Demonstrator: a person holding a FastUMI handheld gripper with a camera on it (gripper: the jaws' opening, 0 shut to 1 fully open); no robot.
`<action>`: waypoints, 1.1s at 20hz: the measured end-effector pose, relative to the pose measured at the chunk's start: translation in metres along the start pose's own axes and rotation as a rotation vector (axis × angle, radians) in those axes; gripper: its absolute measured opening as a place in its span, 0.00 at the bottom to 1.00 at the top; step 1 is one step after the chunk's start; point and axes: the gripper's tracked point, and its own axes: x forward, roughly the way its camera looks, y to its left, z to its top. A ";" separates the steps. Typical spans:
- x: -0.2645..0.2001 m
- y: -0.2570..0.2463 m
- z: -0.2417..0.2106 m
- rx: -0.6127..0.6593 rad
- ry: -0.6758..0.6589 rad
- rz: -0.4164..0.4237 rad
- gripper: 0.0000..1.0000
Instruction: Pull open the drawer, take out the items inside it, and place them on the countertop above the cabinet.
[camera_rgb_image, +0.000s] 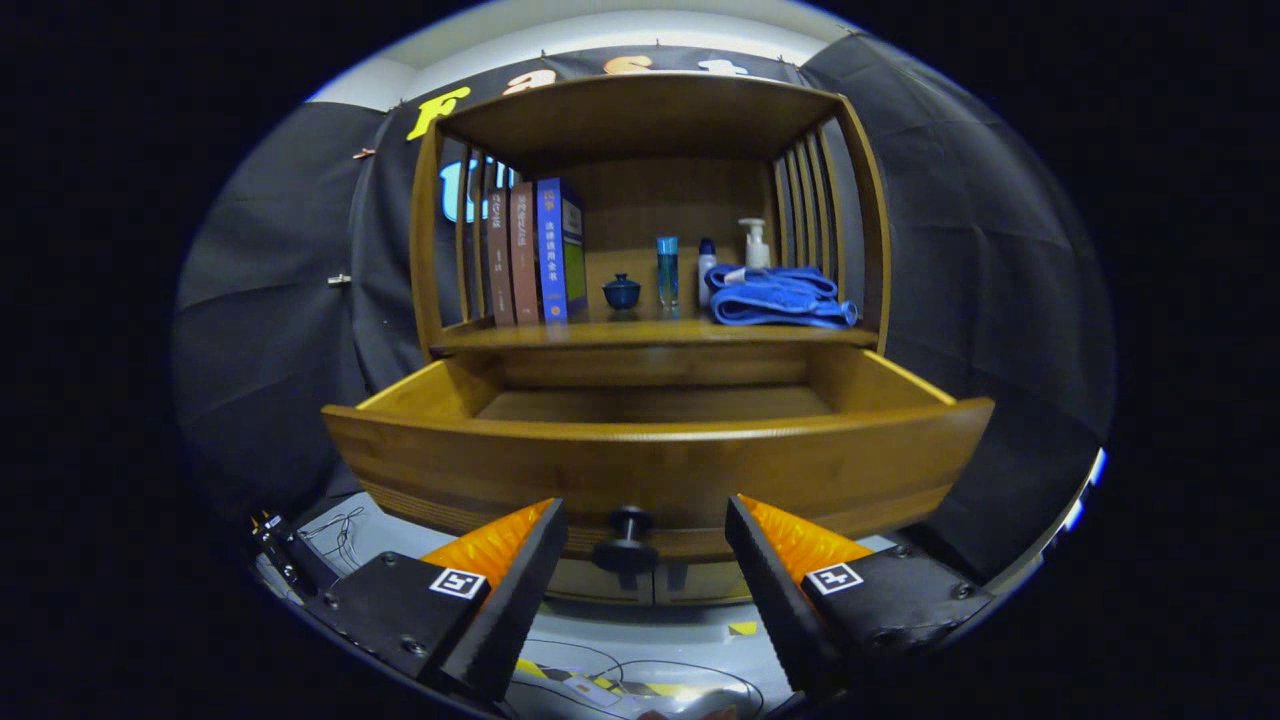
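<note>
The wooden drawer (655, 460) stands pulled out toward me, and the part of its inside that shows holds nothing visible. Its dark round knob (627, 535) sits between my fingers, which stand apart on either side without touching it. My gripper (645, 525) is open. On the countertop (650, 333) above the drawer lies a folded blue cloth (780, 298), with a small dark blue lidded cup (621, 291), a blue bottle (667, 270), a small white bottle (706, 270) and a pump bottle (755, 243) around it. The front wall hides the drawer's near floor.
Three books (535, 250) stand upright at the countertop's left under the shelf roof. Slatted wooden sides close the shelf left and right. Below the drawer, pale cabinet doors (640, 582), and cables (600, 680) on a grey floor with yellow-black tape.
</note>
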 end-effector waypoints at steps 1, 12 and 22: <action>-0.003 -0.001 0.011 -0.017 0.001 0.008 1.00; 0.058 0.007 0.090 -0.006 0.195 0.042 0.99; 0.155 -0.009 0.021 0.192 0.694 0.089 1.00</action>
